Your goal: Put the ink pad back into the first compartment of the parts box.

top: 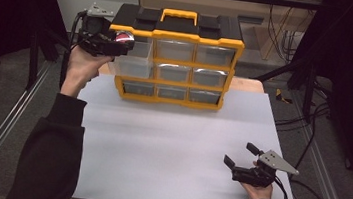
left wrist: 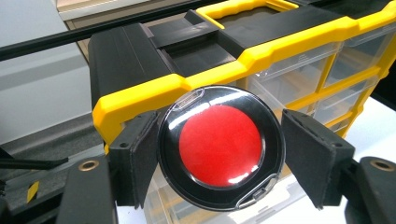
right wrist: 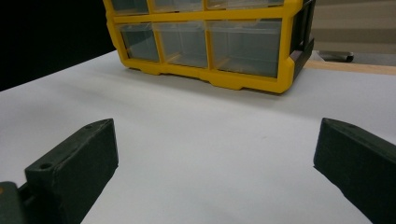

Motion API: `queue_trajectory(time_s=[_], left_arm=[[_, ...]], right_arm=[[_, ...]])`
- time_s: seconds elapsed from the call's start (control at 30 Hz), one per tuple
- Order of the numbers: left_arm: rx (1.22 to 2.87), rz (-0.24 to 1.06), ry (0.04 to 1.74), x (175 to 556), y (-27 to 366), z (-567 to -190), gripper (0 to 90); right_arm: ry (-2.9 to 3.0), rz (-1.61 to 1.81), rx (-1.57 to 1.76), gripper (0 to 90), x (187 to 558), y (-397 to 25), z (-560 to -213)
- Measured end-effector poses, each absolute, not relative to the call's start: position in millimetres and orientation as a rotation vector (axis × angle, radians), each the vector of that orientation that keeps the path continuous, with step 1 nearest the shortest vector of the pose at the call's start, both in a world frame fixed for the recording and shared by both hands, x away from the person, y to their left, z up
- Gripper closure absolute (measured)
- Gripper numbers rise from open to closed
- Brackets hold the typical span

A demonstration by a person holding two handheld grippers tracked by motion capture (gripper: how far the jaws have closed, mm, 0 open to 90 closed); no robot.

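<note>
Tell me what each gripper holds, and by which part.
The left gripper grips a round black case with a red centre by its opposite side edges, beside the yellow organizer. The right gripper is open and holds nothing.

In the left gripper view, part of the drawer cabinet (left wrist: 261,56) is hidden behind the round red-and-black disc (left wrist: 220,147), and the right end of the cabinet is cut off by the picture's edge. Whether the right-hand pad (left wrist: 310,154) touches the disc cannot be told. In the high view the disc (top: 122,37) is too small for detail. In the right gripper view, the cabinet's (right wrist: 205,74) upper rows are cut off by the top edge, and the contents of its drawers cannot be made out.
</note>
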State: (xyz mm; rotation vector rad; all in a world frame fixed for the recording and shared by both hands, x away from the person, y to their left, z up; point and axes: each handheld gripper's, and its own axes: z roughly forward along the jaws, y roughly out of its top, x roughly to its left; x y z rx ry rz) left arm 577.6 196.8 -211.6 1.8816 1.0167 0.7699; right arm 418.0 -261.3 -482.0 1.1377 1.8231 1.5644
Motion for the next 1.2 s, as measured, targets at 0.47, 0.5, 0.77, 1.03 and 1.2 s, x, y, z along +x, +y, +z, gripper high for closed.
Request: queue_trajectory(time_s=[0.47, 0.5, 0.77, 1.03, 1.2], left_arm=[[1.896, 0.754, 1.040, 589.8, 197.9, -220.6, 29.3], [1.899, 0.754, 1.043, 590.6, 197.6, -221.6, 29.3], [1.910, 0.747, 1.050, 592.6, 197.6, -227.1, 29.3], [1.920, 0.730, 1.071, 592.8, 199.5, -231.9, 29.3], [1.927, 0.734, 1.069, 591.8, 199.6, -233.2, 29.3]], right_arm=[[1.820, 1.565, 1.139, 0.4, 417.7, -261.4, -481.7], [1.819, 1.564, 1.140, 0.4, 417.6, -261.5, -481.7], [1.819, 1.564, 1.138, 0.4, 417.8, -261.7, -481.7], [1.818, 1.566, 1.137, 0.4, 417.7, -261.8, -481.6], [1.821, 1.564, 1.137, 0.4, 418.1, -261.5, -482.0]])
